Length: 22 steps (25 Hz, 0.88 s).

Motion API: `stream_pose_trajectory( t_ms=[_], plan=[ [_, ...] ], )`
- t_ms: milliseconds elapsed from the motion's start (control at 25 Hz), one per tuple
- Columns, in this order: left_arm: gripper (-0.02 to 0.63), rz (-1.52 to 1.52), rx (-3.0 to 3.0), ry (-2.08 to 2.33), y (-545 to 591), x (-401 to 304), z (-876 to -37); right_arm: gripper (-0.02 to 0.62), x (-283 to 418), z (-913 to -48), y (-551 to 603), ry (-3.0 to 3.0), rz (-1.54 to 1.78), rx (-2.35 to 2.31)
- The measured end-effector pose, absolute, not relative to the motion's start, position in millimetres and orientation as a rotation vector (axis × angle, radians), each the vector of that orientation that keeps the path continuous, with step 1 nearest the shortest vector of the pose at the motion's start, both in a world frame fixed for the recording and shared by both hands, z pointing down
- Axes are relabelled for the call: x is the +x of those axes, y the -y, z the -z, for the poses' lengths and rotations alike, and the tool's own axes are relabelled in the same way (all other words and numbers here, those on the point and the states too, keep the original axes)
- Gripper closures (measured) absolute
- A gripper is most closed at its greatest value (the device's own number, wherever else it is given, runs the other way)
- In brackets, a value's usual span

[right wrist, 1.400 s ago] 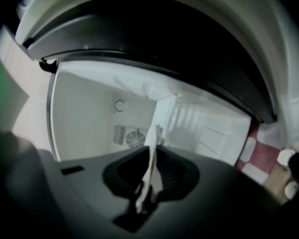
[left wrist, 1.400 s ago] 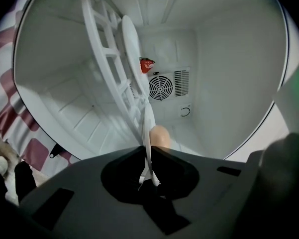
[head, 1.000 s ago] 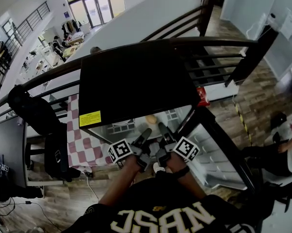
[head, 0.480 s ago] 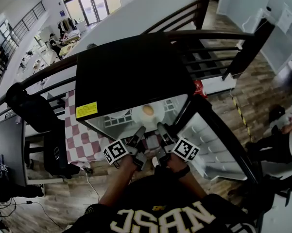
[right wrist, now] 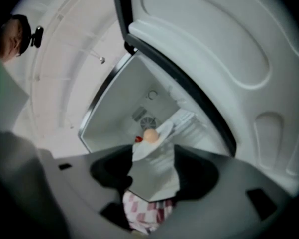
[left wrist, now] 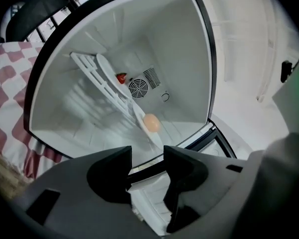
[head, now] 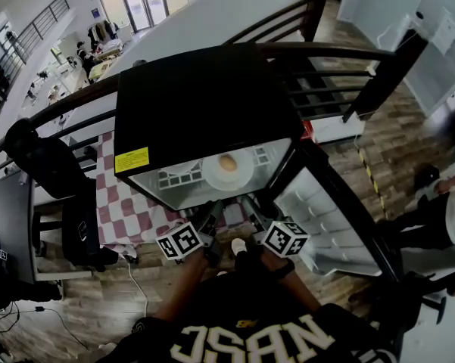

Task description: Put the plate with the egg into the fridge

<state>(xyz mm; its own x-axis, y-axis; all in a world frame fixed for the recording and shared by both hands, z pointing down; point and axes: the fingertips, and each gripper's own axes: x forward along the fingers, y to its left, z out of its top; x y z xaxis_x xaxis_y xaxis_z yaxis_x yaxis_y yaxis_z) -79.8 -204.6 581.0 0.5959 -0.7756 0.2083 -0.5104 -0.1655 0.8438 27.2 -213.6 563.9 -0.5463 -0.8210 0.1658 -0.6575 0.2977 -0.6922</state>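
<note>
The white plate (head: 240, 175) with the egg (head: 227, 162) rests on the shelf inside the open black fridge (head: 197, 104). Both grippers hover just in front of the opening, apart from the plate. My left gripper (head: 210, 216) is open, with nothing between its jaws. My right gripper (head: 251, 209) is open too; its jaws have just been opening and are bare. In the left gripper view the egg (left wrist: 150, 122) sits beyond the gripper (left wrist: 148, 153). In the right gripper view the egg (right wrist: 149, 135) and plate (right wrist: 161, 133) lie past the gripper (right wrist: 153, 166).
The fridge door (head: 325, 218) hangs open to the right. A red-and-white checked cloth (head: 125, 203) covers the table left of the fridge. A white rack (left wrist: 97, 78) and a small red thing (left wrist: 121, 77) are inside. A dark railing (head: 333, 51) runs behind. A person (head: 439, 218) stands at right.
Both grippers have drawn back from the fridge opening toward the person and rolled. The plate with the egg stays on the shelf, now more in view.
</note>
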Motion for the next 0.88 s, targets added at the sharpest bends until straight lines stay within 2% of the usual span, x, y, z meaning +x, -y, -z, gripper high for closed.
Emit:
stream_pose_trajectory(
  t_ms=[400,600,880],
  plan=[
    [0.41,-0.022,2.254,1.335,201.5,-80.5,-567.7,0.342,21.8,-558.3,207.7,-2.727,0.626,-1.584],
    [0.471,-0.15,2.365,1.442,203.6,-75.6,-566.2,0.356,11.5,-559.2,207.5,-2.859,0.451,-1.617],
    [0.56,-0.175,2.36,1.46,211.8,-71.7,-567.5,0.449,0.1,-566.0,214.2,-2.933,0.406,-1.584]
  ],
)
